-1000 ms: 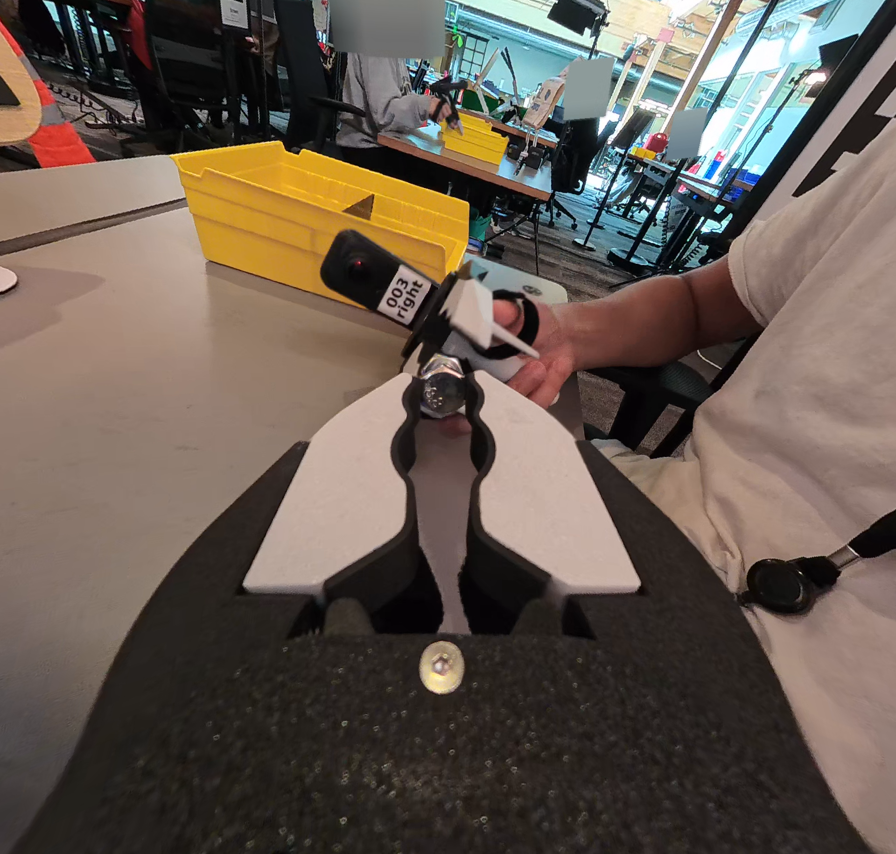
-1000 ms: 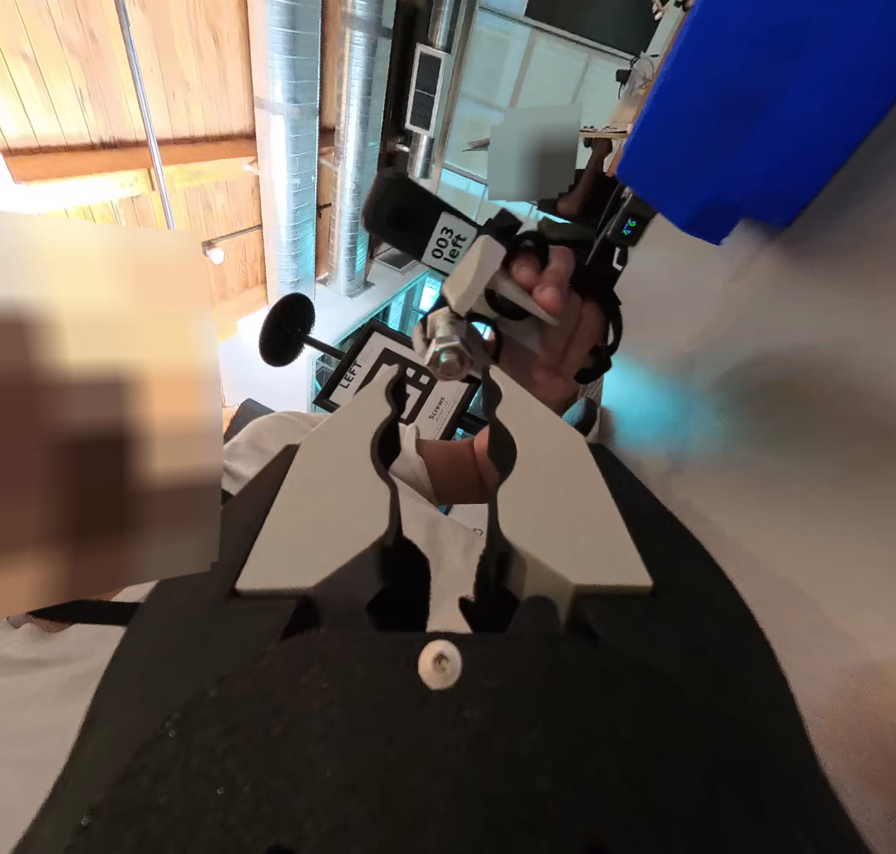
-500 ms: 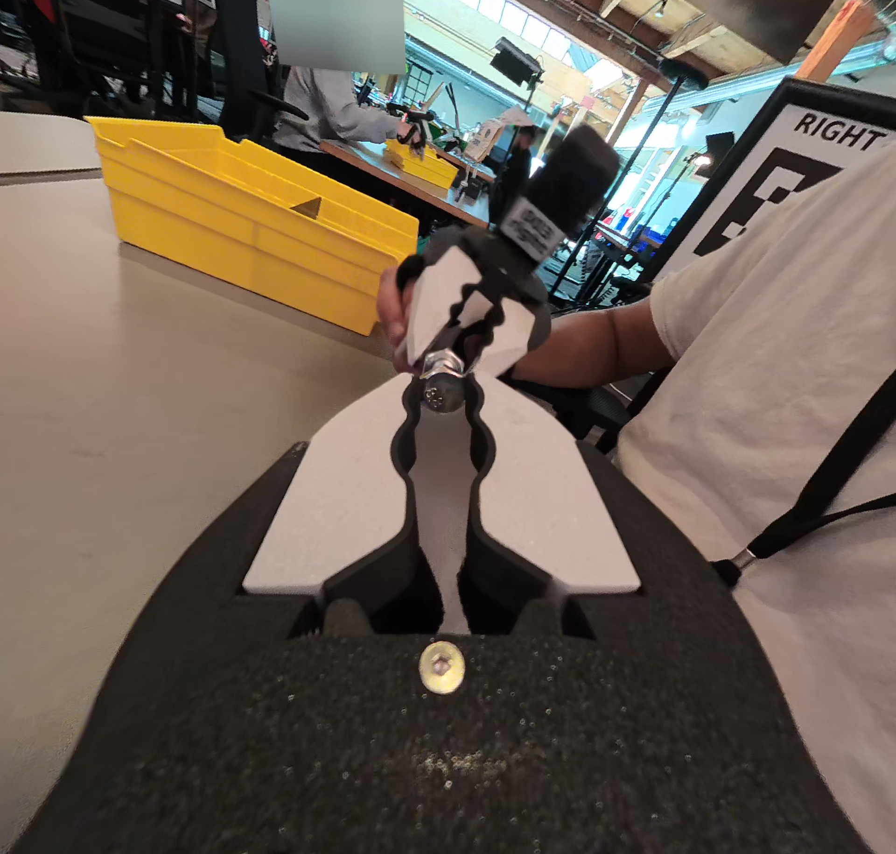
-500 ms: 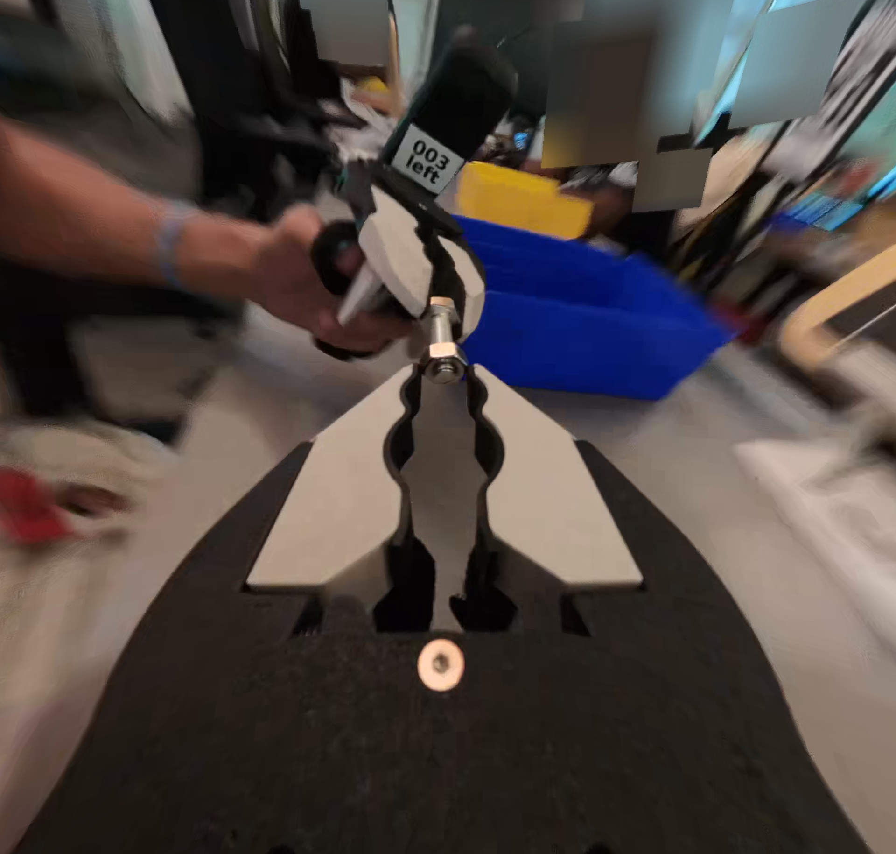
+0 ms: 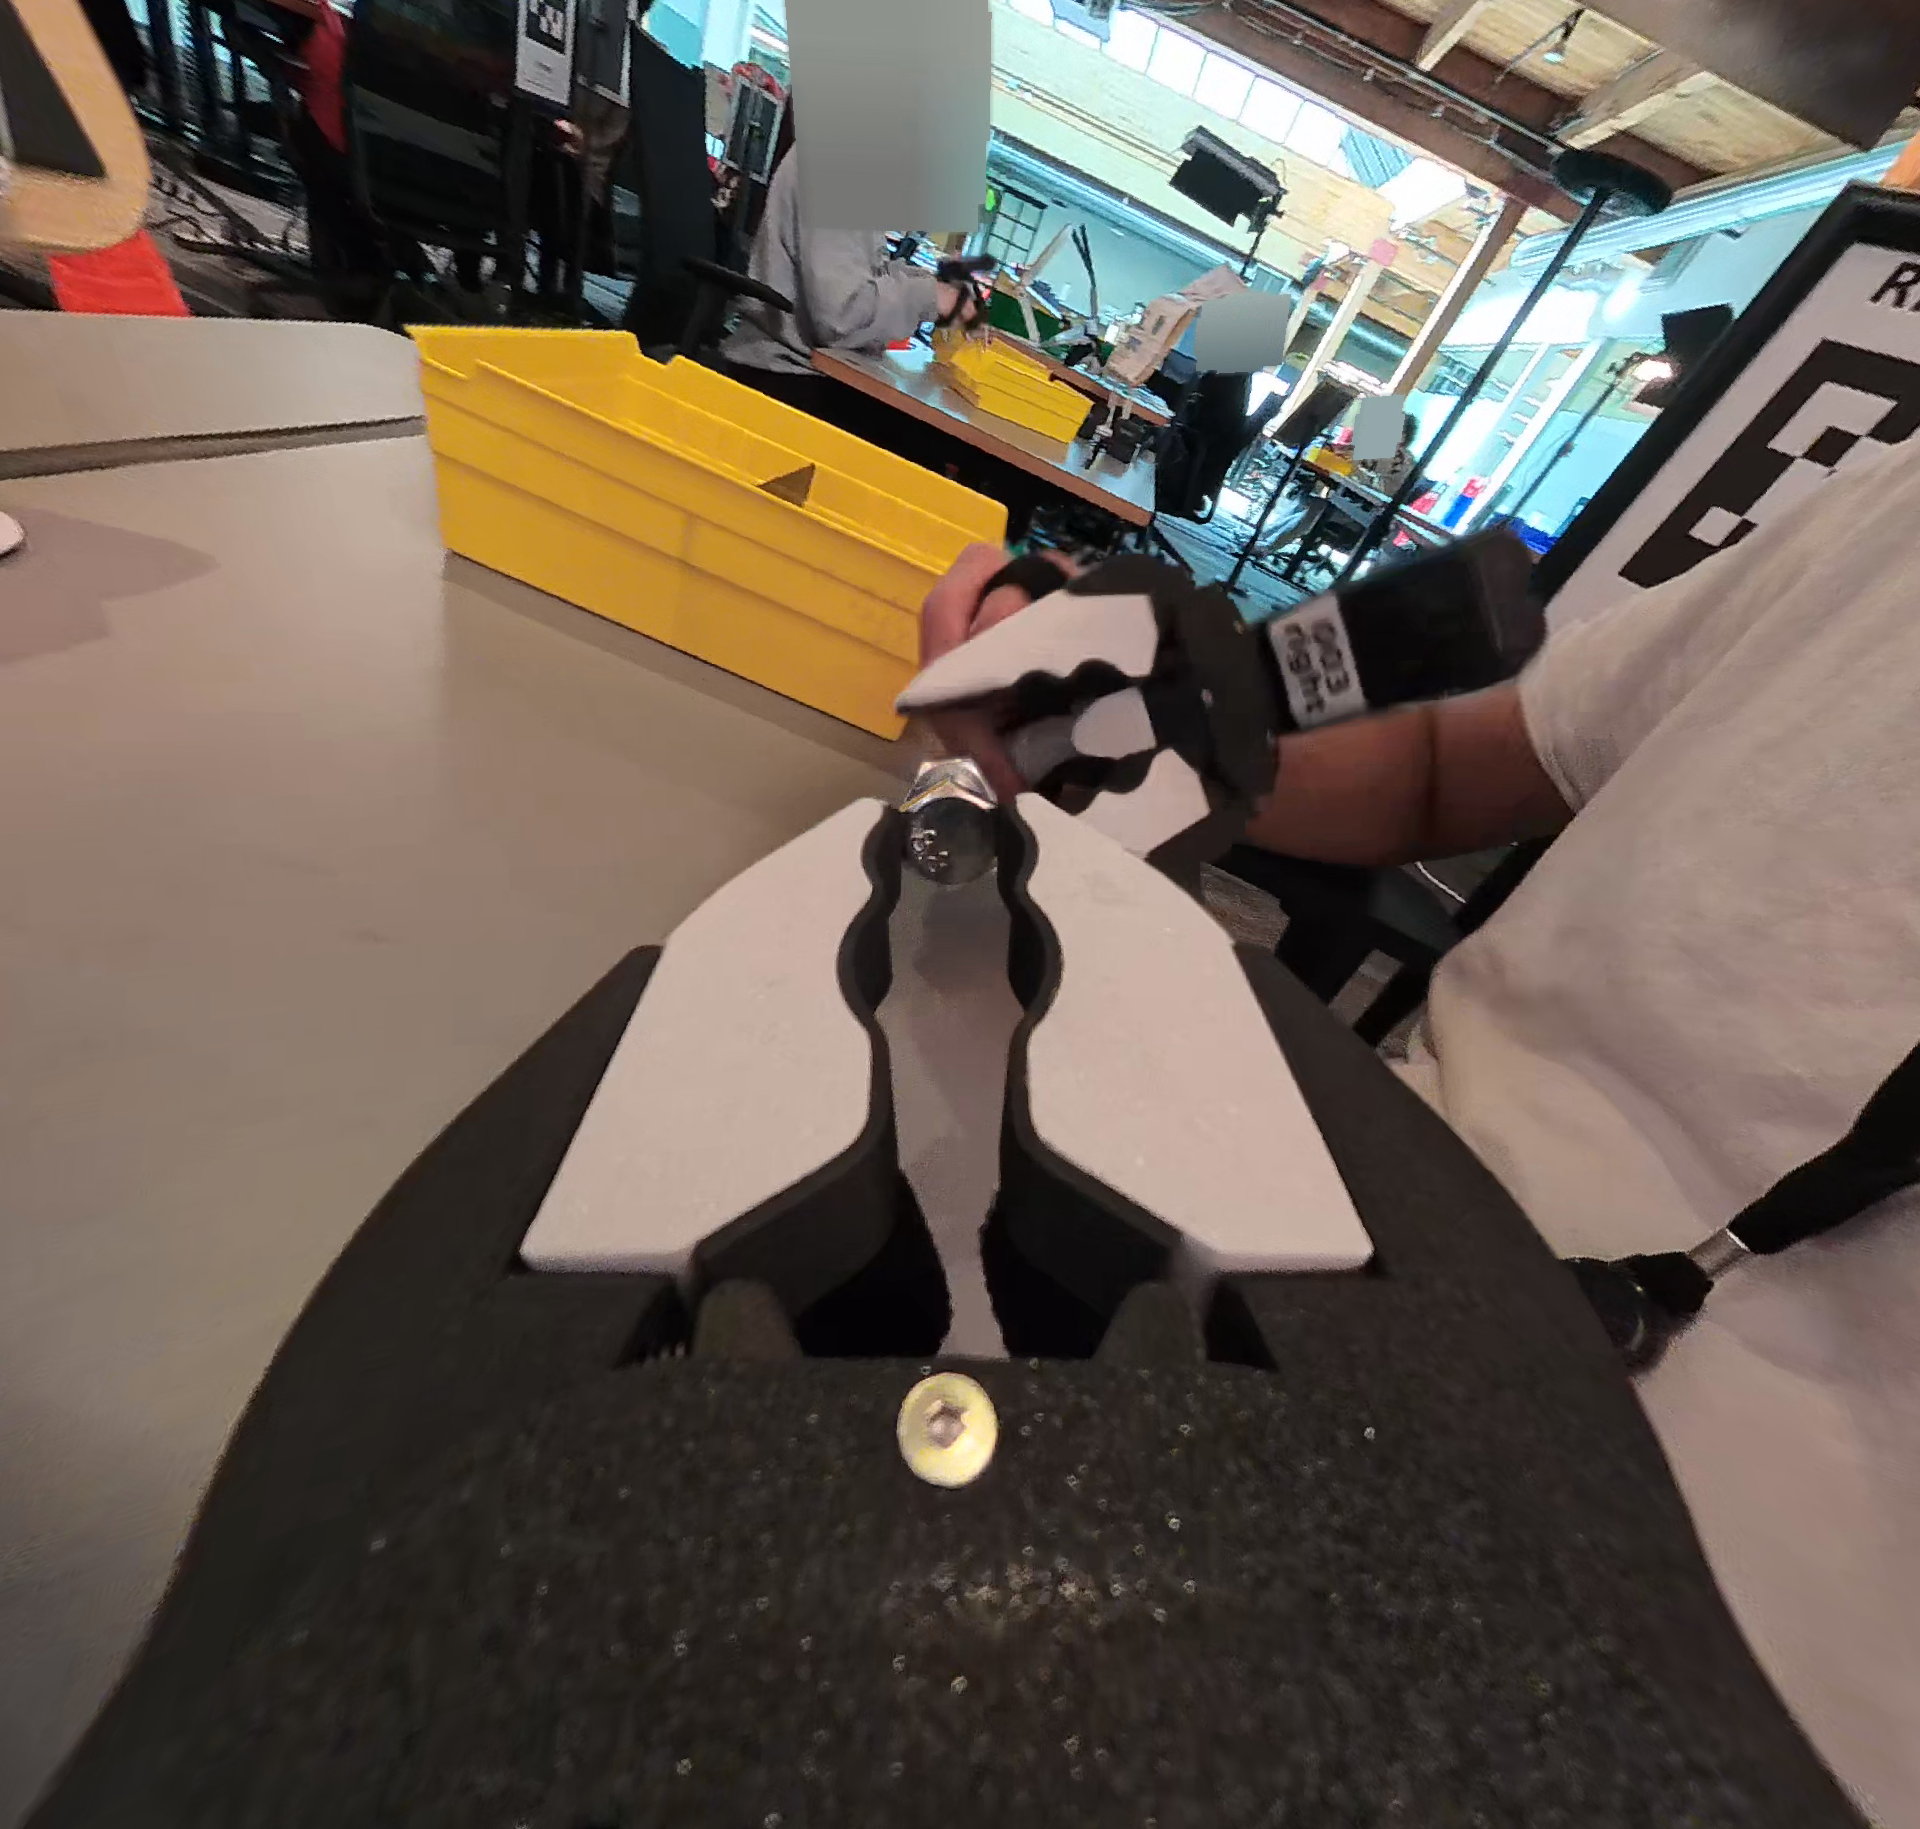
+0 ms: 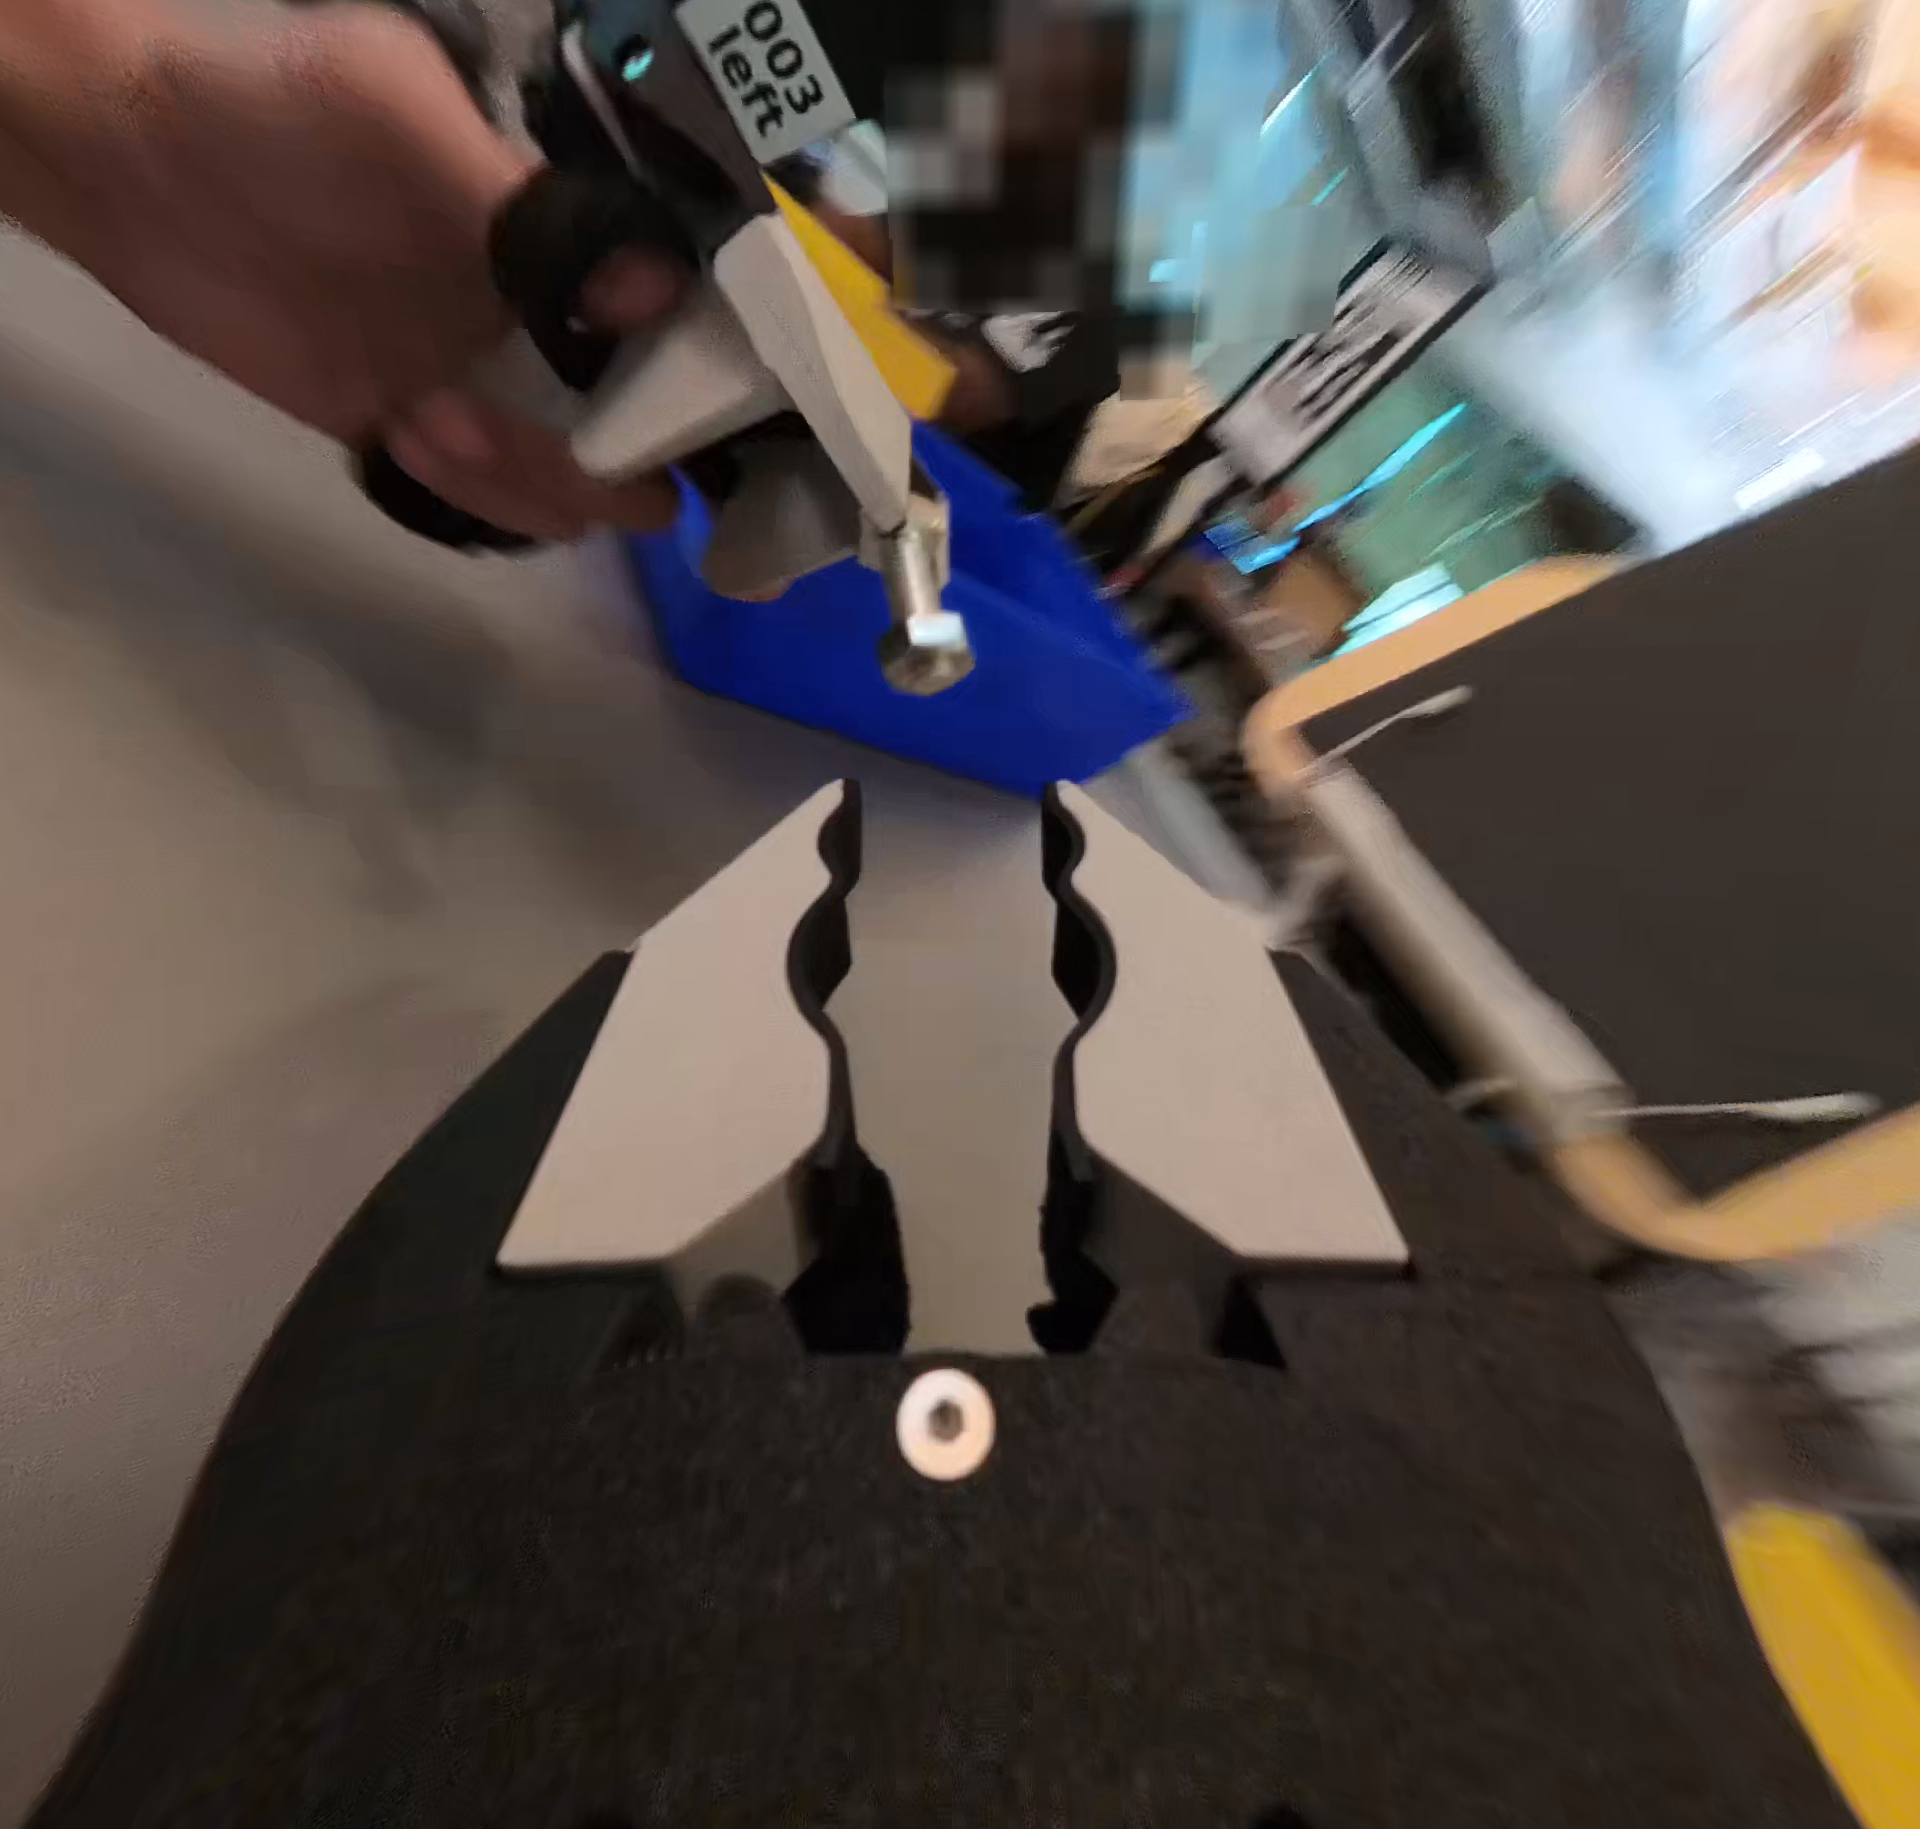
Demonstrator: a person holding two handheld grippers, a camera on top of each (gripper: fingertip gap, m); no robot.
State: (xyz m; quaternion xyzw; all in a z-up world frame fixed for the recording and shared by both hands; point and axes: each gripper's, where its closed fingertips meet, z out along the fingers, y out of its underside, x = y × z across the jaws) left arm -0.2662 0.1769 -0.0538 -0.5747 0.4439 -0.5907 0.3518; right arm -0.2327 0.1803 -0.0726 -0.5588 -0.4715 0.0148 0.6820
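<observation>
Between the left gripper [image 5: 948,849] fingers: 1 silver steel bolt [image 5: 943,837] w/ 1 hex nut [image 6: 925,659] at its far end, black wavy pads clenched on it above the table [image 5: 312,792]. Right gripper [image 6: 951,813] is released, nothing in it, just short of the nut. 1 yellow plastic bin [image 5: 675,522] and 1 blue bin [image 6: 997,699], prob. plastic too (blurry), sit behind.

The left gripper [image 5: 948,823] has its jaws clamped on a metal bolt [image 5: 943,832] at the fingertips. The right gripper [image 6: 951,792], held in the person's hand [image 5: 971,626], has its jaws apart and bare, just beside the left one.
</observation>
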